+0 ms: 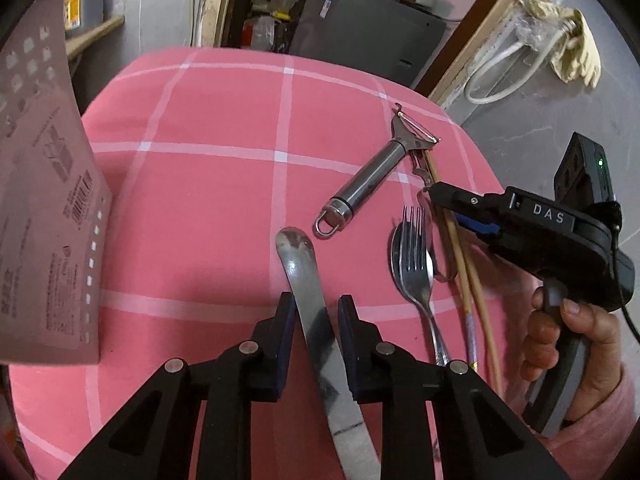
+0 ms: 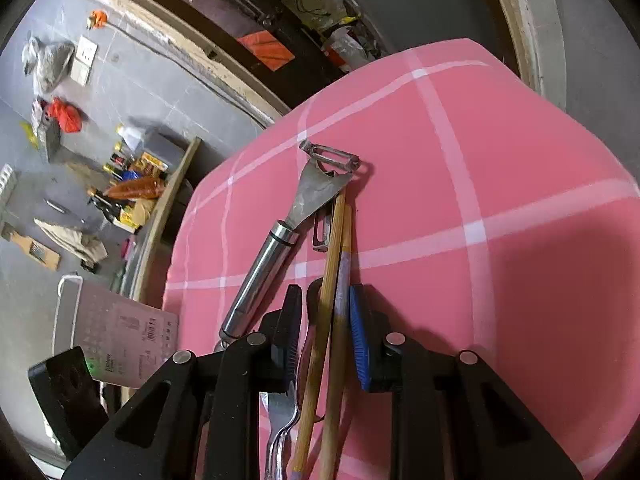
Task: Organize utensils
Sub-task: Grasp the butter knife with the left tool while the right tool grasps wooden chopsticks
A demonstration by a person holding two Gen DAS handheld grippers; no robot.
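A steel table knife (image 1: 308, 304) lies on the pink checked cloth (image 1: 208, 216), its blade between the open jaws of my left gripper (image 1: 316, 312), not clamped. A steel peeler (image 1: 372, 180) lies further right, and a fork on a spoon (image 1: 414, 264) beside it. Two wooden chopsticks (image 1: 464, 264) lie at the right edge. My right gripper (image 1: 436, 194) hovers over them. In the right wrist view the chopsticks (image 2: 332, 300) run between the open jaws of my right gripper (image 2: 326, 320), with the peeler (image 2: 288, 240) just left and the fork (image 2: 280, 432) below.
A cardboard box (image 1: 44, 200) stands at the cloth's left edge. Grey wall, a dark cabinet (image 1: 360, 28) and cluttered shelves lie behind the table. The floor at left in the right wrist view holds bottles and bags (image 2: 132, 184).
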